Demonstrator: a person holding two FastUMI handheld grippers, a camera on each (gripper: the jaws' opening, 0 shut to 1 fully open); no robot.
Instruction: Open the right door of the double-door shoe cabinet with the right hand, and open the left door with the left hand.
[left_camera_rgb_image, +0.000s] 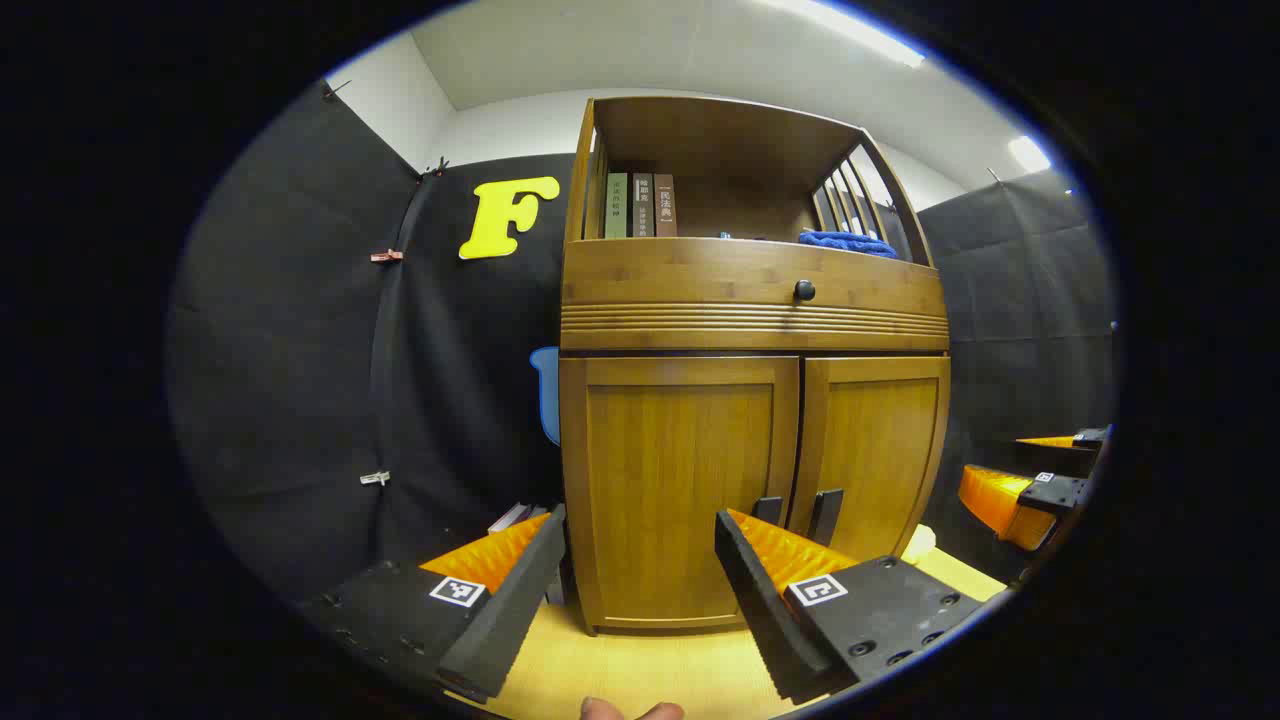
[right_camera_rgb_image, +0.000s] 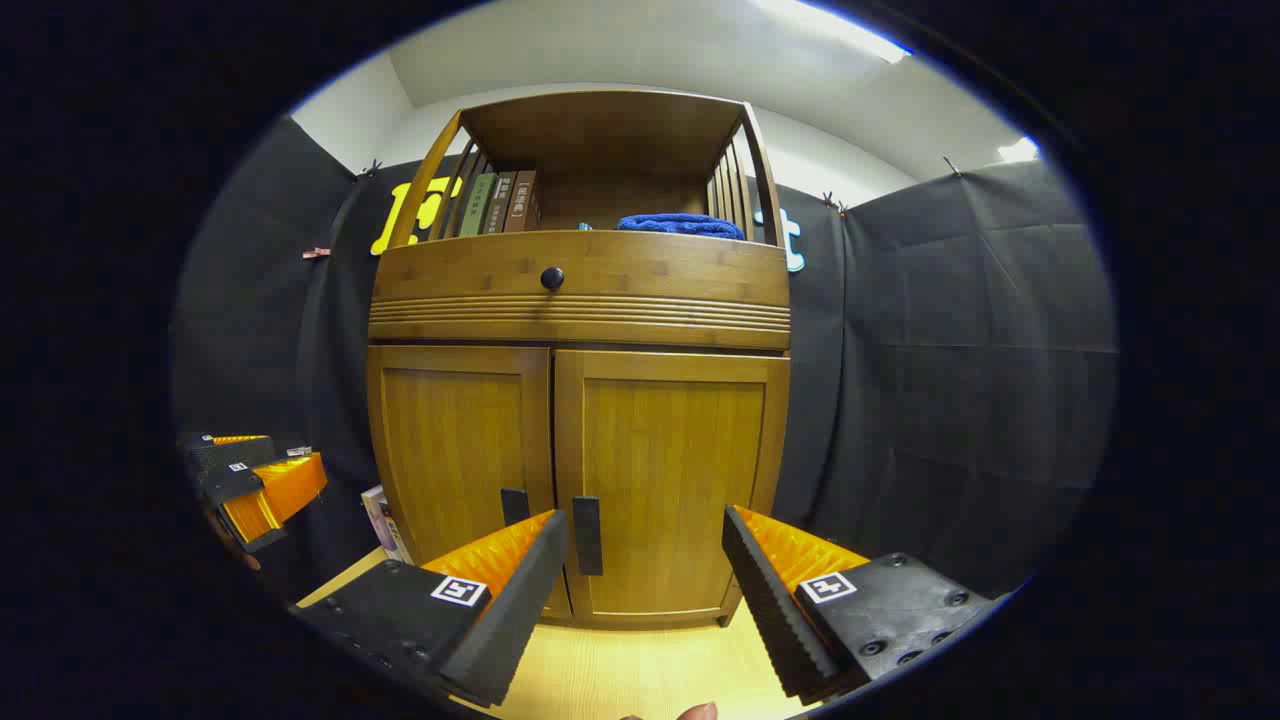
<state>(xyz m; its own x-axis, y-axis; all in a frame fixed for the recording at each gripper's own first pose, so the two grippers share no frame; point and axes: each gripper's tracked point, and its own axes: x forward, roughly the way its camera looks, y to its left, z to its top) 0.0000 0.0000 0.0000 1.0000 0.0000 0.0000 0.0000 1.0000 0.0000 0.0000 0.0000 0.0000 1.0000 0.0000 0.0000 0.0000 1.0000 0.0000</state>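
The wooden shoe cabinet stands straight ahead with both doors closed. In the left gripper view the left door (left_camera_rgb_image: 690, 470) and right door (left_camera_rgb_image: 875, 450) meet at two dark vertical handles (left_camera_rgb_image: 768, 510) (left_camera_rgb_image: 826, 515). My left gripper (left_camera_rgb_image: 640, 565) is open, a short way in front of the left door and touching nothing. In the right gripper view the right door (right_camera_rgb_image: 665, 460) and its handle (right_camera_rgb_image: 587, 535) lie just ahead of my open right gripper (right_camera_rgb_image: 645, 570). The left door (right_camera_rgb_image: 460, 440) has its handle (right_camera_rgb_image: 514, 505) beside it. Each gripper also shows at the other view's edge (left_camera_rgb_image: 1040, 490) (right_camera_rgb_image: 250, 480).
Above the doors runs a drawer front with a dark knob (right_camera_rgb_image: 552, 278). The open top shelf holds upright books (left_camera_rgb_image: 640, 205) and a folded blue cloth (right_camera_rgb_image: 680, 225). Some books (right_camera_rgb_image: 378, 520) lean on the light wooden floor (right_camera_rgb_image: 640, 670) beside the cabinet's left side.
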